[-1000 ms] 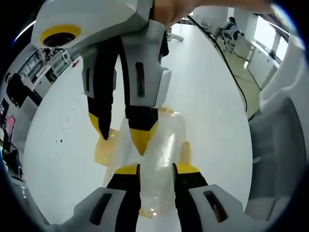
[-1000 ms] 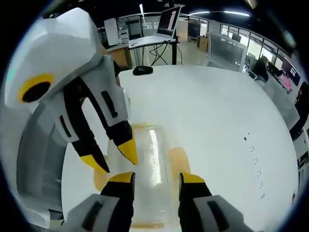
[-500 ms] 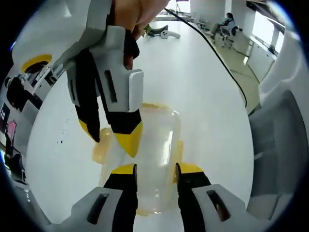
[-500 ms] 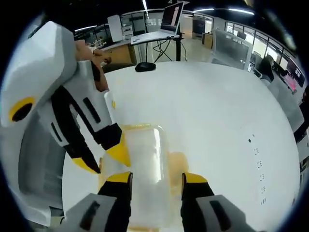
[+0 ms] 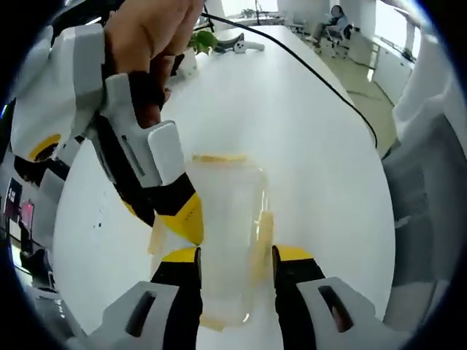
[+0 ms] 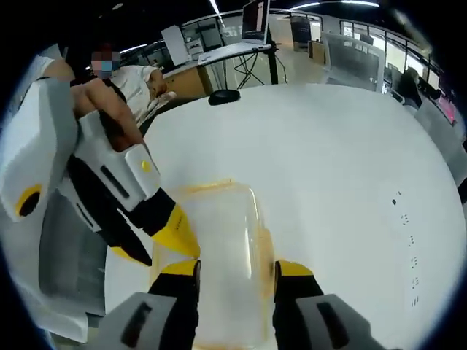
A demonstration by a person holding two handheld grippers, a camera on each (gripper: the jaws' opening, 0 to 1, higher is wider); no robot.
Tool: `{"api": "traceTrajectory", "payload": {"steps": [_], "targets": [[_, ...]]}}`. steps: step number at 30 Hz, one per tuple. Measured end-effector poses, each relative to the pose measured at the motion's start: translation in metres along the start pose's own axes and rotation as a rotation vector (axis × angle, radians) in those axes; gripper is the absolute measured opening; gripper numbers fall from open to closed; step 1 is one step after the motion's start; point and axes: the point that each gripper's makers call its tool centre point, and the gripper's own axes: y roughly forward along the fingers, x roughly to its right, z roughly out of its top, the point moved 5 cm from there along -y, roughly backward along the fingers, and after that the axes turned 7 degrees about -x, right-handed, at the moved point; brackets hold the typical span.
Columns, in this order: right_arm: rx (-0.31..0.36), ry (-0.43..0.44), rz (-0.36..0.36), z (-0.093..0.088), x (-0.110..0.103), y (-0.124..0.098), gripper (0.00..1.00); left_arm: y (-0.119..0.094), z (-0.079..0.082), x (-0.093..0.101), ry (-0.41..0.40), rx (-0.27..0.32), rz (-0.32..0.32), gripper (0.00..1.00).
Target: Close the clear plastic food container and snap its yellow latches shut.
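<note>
The clear plastic food container (image 5: 226, 211) lies on the white table with its lid on top. Yellow latches show along its right side (image 5: 264, 232) and its far end (image 5: 219, 157). My left gripper (image 5: 235, 257) hovers over the container's near end, open, with the container seen through the gap. The right gripper's yellow fingertip (image 5: 187, 219) rests at the container's left edge, a hand holding that gripper. In the right gripper view the container (image 6: 219, 233) lies under my open right gripper (image 6: 235, 270). The left gripper's yellow tip (image 6: 175, 230) touches its left rim.
The white table (image 5: 306, 131) stretches far ahead, with a black cable (image 5: 314, 65) running along it. A black mouse (image 6: 222, 96) lies at the table's far edge, a laptop (image 6: 252, 25) on a desk behind. A seated person (image 6: 139, 80) is at the left.
Both cameras have pulled up and back, so more of the container shows. In each view the other gripper has slid left to the container's edge. My left jaws stand slightly wider.
</note>
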Motion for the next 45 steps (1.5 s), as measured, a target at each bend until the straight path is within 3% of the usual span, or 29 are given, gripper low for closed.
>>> {"api": "traceTrajectory", "payload": {"steps": [14, 19, 22, 25, 26, 27, 28, 29, 33, 45], "targets": [[-0.007, 0.038, 0.062, -0.001, 0.002, 0.003, 0.38, 0.003, -0.001, 0.001, 0.032, -0.009, 0.048, 0.36], [-0.037, 0.023, 0.068, 0.000, 0.002, 0.004, 0.36, 0.004, -0.002, 0.001, 0.037, -0.007, 0.063, 0.35], [-0.053, 0.018, 0.082, 0.001, 0.005, 0.004, 0.34, 0.005, -0.001, 0.000, 0.018, -0.025, 0.068, 0.33], [-0.073, 0.027, 0.096, 0.002, 0.006, 0.005, 0.32, 0.005, -0.004, -0.001, -0.019, -0.008, 0.062, 0.32], [-0.082, 0.032, 0.109, 0.002, 0.005, 0.005, 0.31, 0.006, -0.004, -0.004, 0.008, -0.018, 0.132, 0.30], [-0.087, 0.036, 0.108, 0.002, 0.006, 0.005, 0.31, 0.011, 0.000, -0.002, 0.060, -0.008, 0.116, 0.30], [-0.133, 0.105, 0.127, -0.005, -0.001, 0.005, 0.30, 0.013, -0.002, 0.000, 0.024, -0.030, 0.102, 0.30], [-0.113, 0.049, 0.111, -0.001, 0.001, 0.007, 0.30, 0.008, -0.001, -0.001, 0.014, -0.023, 0.101, 0.30], [-0.146, 0.034, 0.113, 0.001, 0.001, 0.008, 0.30, 0.006, -0.003, -0.001, 0.007, -0.015, 0.102, 0.30], [-0.088, 0.050, 0.120, 0.002, 0.004, 0.007, 0.32, 0.007, -0.003, 0.001, 0.015, -0.004, 0.106, 0.31]]}}
